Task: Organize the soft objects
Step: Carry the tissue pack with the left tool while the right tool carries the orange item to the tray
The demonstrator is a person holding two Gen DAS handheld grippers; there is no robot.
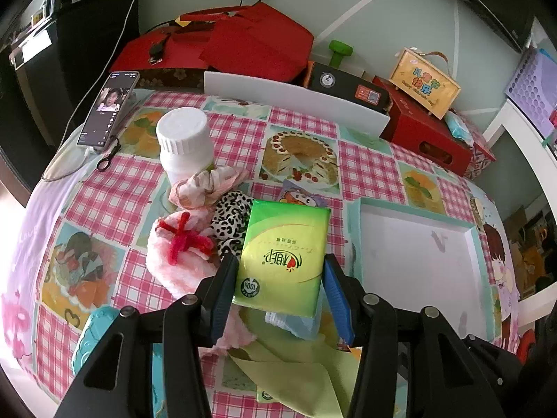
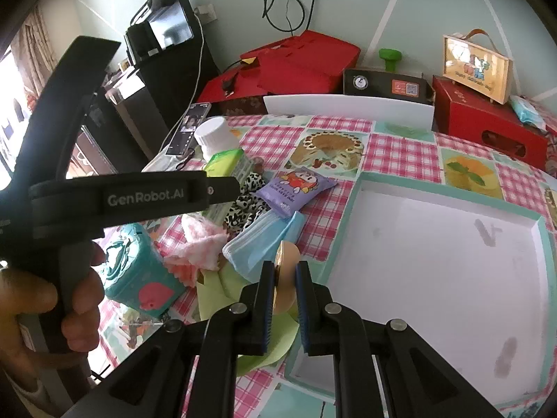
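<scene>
Left claw (image 1: pixel 280 278) clamps the green tissue pack (image 1: pixel 283 257) by its edges — carry it level to the tray (image 1: pixel 468 233) on its right; right claw (image 2: pixel 285 278) pinches a tan puff (image 2: pixel 287 261) — squeeze gently.

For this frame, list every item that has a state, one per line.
Left gripper: shut on the green tissue pack, held off the table.
Right gripper: shut on a tan round puff.
Tray: empty.
White bottle: upright, capped.
Phone: screen on, cable attached.
Blue face mask: lying flat on the table.
</scene>
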